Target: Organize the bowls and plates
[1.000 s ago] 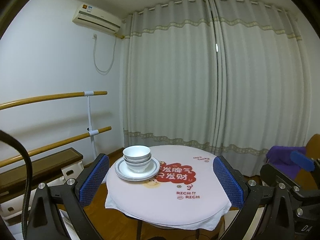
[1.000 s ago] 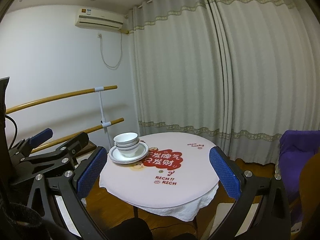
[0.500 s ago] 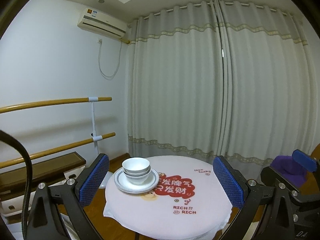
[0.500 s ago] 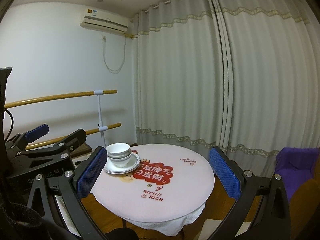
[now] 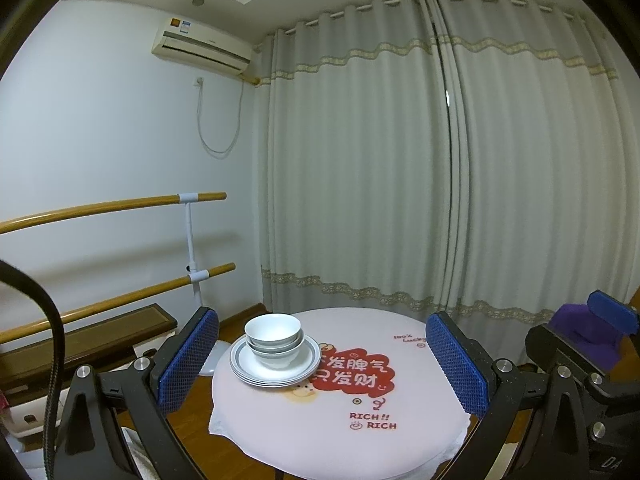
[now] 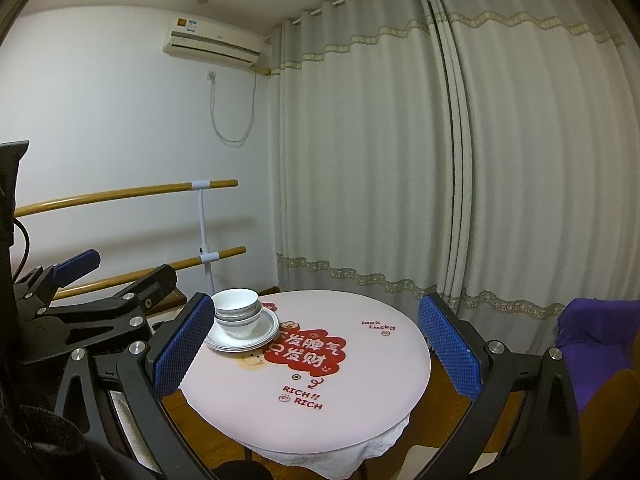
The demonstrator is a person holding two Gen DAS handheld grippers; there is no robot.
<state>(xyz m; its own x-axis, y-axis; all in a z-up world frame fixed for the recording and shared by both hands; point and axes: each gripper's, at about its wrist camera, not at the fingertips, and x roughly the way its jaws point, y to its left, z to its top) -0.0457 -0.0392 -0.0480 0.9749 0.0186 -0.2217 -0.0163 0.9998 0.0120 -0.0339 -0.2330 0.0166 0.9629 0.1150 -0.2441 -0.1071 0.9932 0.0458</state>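
Your left tool point(image 5: 322, 364) is spread wide with nothing between its blue pads point(image 5: 188, 354); it is held back from the round surface point(image 5: 400, 432) and clear of it. Your right tool point(image 6: 316, 350) is likewise spread wide and holds nothing, also short of the surface.

Bowls point(image 5: 274, 338): white, nested upright in one stack, sitting on the plates point(image 5: 308, 364). The plates are stacked flat, white with a dark ring near the rim. Exact counts are hard to read; several rims show in each stack. From the left wrist camera the whole pile sits at about 10 o'clock on the surface, close to the edge. From the right wrist camera the bowls point(image 6: 236, 310) and plates point(image 6: 266, 330) show at about 10 o'clock too, just beside your right tool's left pad.

The surface wears a pale cloth with a red printed patch point(image 5: 356, 372) near centre, just touching the plates' right edge, and "RICH!! RICH" at 6 o'clock.

Curtain point(image 5: 400, 160) behind at 12 o'clock. Wooden rails point(image 5: 112, 206) on the wall at 9 o'clock, an air conditioner point(image 5: 204, 44) above them. Purple cloth point(image 6: 592, 332) at 3 o'clock, off the surface.
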